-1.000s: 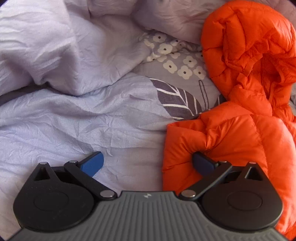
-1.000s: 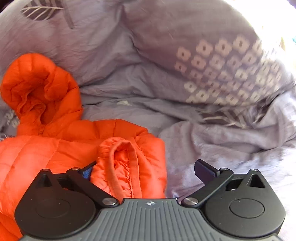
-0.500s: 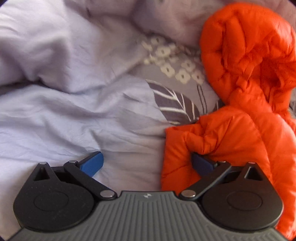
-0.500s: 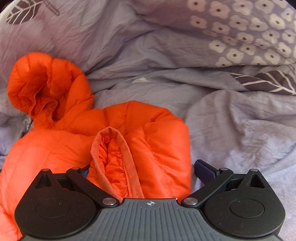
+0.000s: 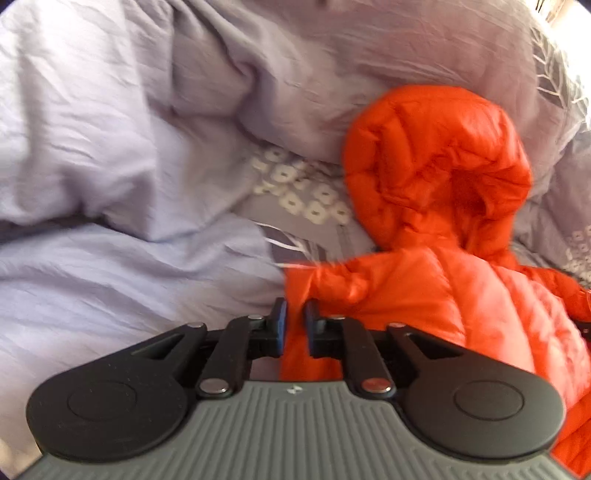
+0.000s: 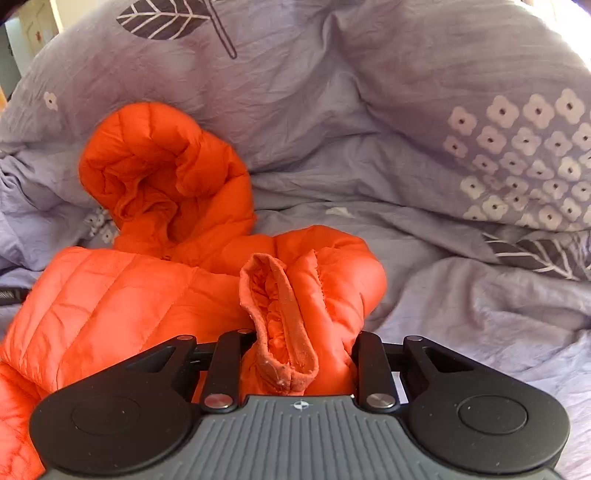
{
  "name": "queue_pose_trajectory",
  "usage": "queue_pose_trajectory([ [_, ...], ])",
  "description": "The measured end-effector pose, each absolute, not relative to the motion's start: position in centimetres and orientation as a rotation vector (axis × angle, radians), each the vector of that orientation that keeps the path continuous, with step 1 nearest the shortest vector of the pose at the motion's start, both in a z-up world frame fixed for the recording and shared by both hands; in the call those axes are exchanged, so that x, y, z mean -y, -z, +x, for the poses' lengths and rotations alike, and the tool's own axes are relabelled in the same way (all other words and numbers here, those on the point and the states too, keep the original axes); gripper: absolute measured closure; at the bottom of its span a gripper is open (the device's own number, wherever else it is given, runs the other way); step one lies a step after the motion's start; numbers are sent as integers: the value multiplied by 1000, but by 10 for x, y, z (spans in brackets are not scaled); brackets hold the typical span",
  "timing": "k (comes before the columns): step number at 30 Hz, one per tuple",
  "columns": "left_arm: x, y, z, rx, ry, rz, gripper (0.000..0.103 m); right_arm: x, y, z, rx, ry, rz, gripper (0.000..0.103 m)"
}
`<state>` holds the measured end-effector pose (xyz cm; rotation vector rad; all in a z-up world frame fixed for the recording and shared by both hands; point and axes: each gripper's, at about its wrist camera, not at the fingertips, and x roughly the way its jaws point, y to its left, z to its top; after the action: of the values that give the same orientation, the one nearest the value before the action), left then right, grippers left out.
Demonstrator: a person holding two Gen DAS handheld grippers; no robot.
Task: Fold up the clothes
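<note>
An orange puffer jacket (image 5: 480, 295) with a hood (image 5: 436, 155) lies on rumpled bedding. My left gripper (image 5: 295, 321) is at the jacket's left sleeve edge. Its jaws are closing, and the blue pads (image 5: 281, 322) pinch a strip of orange fabric between them. In the right wrist view the jacket (image 6: 110, 295) spreads to the left with its hood (image 6: 166, 173) behind. My right gripper (image 6: 299, 354) has its jaws closing on the bunched sleeve cuff (image 6: 280, 295), which fills the gap and hides the pads.
A crumpled lilac duvet (image 5: 110, 147) surrounds the jacket on all sides. A grey pillow with white flowers (image 6: 517, 147) rises at the back right. A leaf-print cover (image 6: 166, 14) lies behind the hood. Flower-print fabric (image 5: 303, 192) shows left of the hood.
Both grippers went from wide open to closed on the orange jacket: the left on the sleeve edge, the right on the cuff. Both views tilted up a little, showing more of the hood.
</note>
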<state>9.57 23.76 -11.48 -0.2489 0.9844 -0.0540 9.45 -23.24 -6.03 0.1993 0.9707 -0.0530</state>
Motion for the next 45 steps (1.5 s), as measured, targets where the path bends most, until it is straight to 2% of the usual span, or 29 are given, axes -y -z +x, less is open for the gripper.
queue_pose_trajectory([
  [1, -240, 118, 99, -1006, 17, -223, 42, 236, 65, 94, -987, 54, 206, 76],
  [2, -242, 124, 102, -1014, -13, -216, 17, 238, 70, 95, -1000, 56, 211, 75],
  [3, -245, 129, 105, -1010, -7, -230, 14, 240, 76, 95, -1012, 57, 216, 73],
  [6, -248, 142, 116, -1066, 115, -345, 12, 241, 87, 95, -1023, 56, 225, 67],
  [8, -250, 153, 124, -1109, 182, -418, 4, 241, 90, 95, -1030, 56, 221, 64],
  [11, -253, 178, 138, -1203, 228, -573, 1, 243, 94, 98, -1043, 52, 229, 59],
  [17, -281, 181, 134, -1148, 335, -905, 1, 253, 102, 97, -1045, 44, 313, 54],
  [19, -278, 186, 138, -1198, 346, -912, 0, 255, 104, 97, -1050, 43, 336, 51],
  [22, -256, 189, 141, -1254, 331, -777, 0, 254, 105, 98, -1053, 47, 344, 50],
  [23, -245, 184, 139, -1232, 324, -698, 6, 253, 105, 98, -1052, 49, 344, 50],
  [24, -235, 177, 137, -1203, 302, -632, 17, 251, 105, 98, -1051, 51, 339, 52],
  [25, -229, 171, 135, -1179, 281, -602, 41, 249, 103, 97, -1044, 47, 333, 61],
  [28, -223, 151, 130, -1126, 233, -582, 74, 240, 94, 95, -1013, 49, 308, 75],
  [29, -224, 145, 129, -1110, 224, -582, 79, 236, 89, 95, -1003, 59, 286, 76],
  [34, -245, 98, 115, -980, 217, -549, 84, 223, 58, 91, -906, 83, 223, 81],
  [40, -257, 23, 115, -742, 224, -490, 84, 212, 1, 90, -629, 46, 170, 82],
  [42, -255, 8, 118, -683, 212, -419, 81, 209, -7, 98, -576, 36, 128, 81],
  [45, -243, 26, 132, -746, 158, -259, 73, 209, 14, 124, -632, 40, 110, 78],
])
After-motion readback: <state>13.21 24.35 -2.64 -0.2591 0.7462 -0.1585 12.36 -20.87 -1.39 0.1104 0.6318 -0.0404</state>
